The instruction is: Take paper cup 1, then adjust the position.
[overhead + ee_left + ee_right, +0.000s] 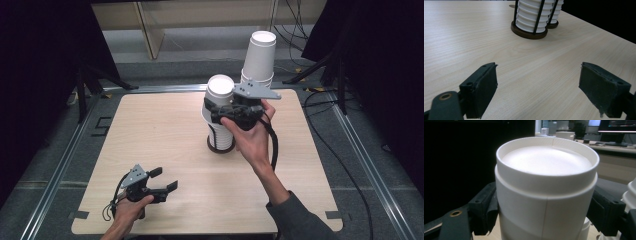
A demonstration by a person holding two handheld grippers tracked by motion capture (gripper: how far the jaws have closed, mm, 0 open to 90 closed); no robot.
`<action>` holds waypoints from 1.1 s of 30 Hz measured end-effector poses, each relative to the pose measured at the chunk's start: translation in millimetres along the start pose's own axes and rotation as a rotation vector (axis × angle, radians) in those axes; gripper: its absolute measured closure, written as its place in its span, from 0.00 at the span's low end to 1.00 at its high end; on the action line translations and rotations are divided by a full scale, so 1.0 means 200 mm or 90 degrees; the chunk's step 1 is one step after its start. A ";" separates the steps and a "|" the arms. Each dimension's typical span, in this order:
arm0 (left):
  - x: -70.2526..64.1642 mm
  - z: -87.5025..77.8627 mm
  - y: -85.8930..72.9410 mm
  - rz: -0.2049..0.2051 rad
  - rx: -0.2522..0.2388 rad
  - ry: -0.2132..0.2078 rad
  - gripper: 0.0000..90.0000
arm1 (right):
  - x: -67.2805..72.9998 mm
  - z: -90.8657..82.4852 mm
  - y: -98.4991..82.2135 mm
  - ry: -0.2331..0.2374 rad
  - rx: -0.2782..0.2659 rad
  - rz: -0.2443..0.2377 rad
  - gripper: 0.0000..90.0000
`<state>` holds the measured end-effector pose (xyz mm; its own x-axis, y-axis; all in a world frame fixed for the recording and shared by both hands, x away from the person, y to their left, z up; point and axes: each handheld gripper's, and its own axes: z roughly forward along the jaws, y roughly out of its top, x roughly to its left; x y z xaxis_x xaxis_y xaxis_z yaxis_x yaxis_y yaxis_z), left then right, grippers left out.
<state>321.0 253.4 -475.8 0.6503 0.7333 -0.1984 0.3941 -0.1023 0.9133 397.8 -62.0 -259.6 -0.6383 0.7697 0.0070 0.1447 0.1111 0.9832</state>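
A white paper cup, bottom side up, sits between the jaws of my right gripper, which is shut on its sides above the near cup stack. In the right gripper view the cup stands close up, and both pads press on it. The near stack stands in a black wire holder on a dark round base. My left gripper rests low at the table's front left. It is open, with only bare wood between the jaws.
A second, taller stack of white cups stands at the table's far right, also seen behind the near one. The light wooden table is bare on its left half. Cables and dark stands lie on the floor around it.
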 end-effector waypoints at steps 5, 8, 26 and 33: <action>0.01 0.01 0.00 -0.005 -0.010 -0.002 0.16 | 0.04 -0.05 -0.10 0.029 0.012 -0.010 0.23; 0.01 0.02 0.01 -0.011 -0.019 -0.005 0.16 | 0.07 -0.07 -0.22 0.062 0.028 0.001 0.23; -0.04 0.01 0.02 0.028 -0.030 -0.041 0.16 | 0.14 0.09 -0.56 0.138 0.124 0.016 0.23; -0.08 0.01 0.02 0.057 -0.066 -0.075 0.16 | 0.18 0.15 -0.63 0.162 0.131 0.014 0.23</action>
<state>314.5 240.0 -469.4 0.7536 0.6403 -0.1488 0.2662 -0.0903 0.9597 378.1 -29.2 -388.2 -0.7982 0.5942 0.0994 0.2939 0.2401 0.9252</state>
